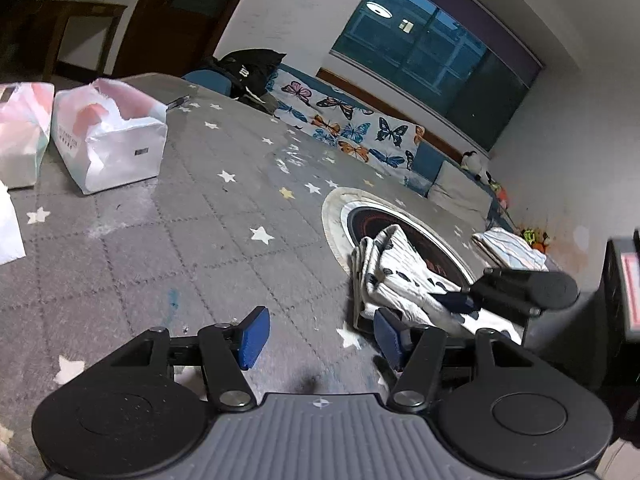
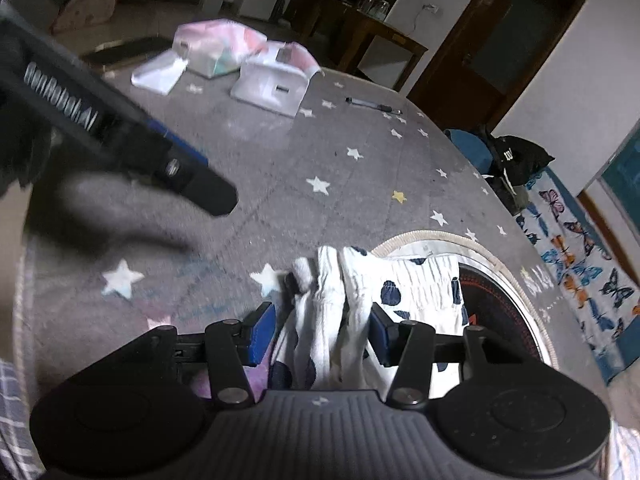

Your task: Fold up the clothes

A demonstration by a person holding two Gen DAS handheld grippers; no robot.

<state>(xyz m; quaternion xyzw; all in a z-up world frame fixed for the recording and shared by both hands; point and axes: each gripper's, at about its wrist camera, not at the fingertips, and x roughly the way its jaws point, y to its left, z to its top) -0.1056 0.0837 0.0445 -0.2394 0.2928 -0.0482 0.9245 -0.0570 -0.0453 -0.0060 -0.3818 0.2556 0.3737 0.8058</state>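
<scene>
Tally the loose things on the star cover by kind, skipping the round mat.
Clothes: 2, spotted white garment, folded pale cloth
Standing plastic bags: 2
Flat white packet: 1
Pen: 1
Total: 6

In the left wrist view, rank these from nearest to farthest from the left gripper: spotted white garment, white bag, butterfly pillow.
From the left gripper:
1. Spotted white garment, just right of the fingers.
2. White bag, far left on the mat.
3. Butterfly pillow, beyond the mat, under the window.

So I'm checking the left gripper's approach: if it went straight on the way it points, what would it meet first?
Probably bare grey star-print mat. The left gripper is open with nothing between its fingers, and the spotted white garment lies off to its right side, so it would likely miss it, though depth is unclear.
</scene>
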